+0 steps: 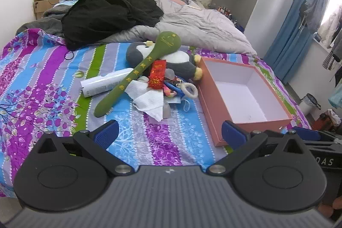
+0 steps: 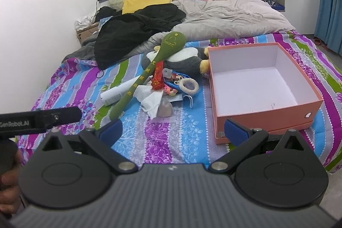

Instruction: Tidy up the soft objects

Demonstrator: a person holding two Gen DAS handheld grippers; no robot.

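i see both my left gripper (image 1: 170, 135) and right gripper (image 2: 173, 131) spread wide, holding nothing, above the bed (image 1: 53, 69), near the plush penguin (image 1: 181, 59) and orange box (image 2: 265, 119).

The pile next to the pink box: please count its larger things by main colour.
Green: 1, the long mallet
Grey and white: 1, the plush penguin
Red: 1, the packet
White: 3, tube, tissue, ring
Total: 6
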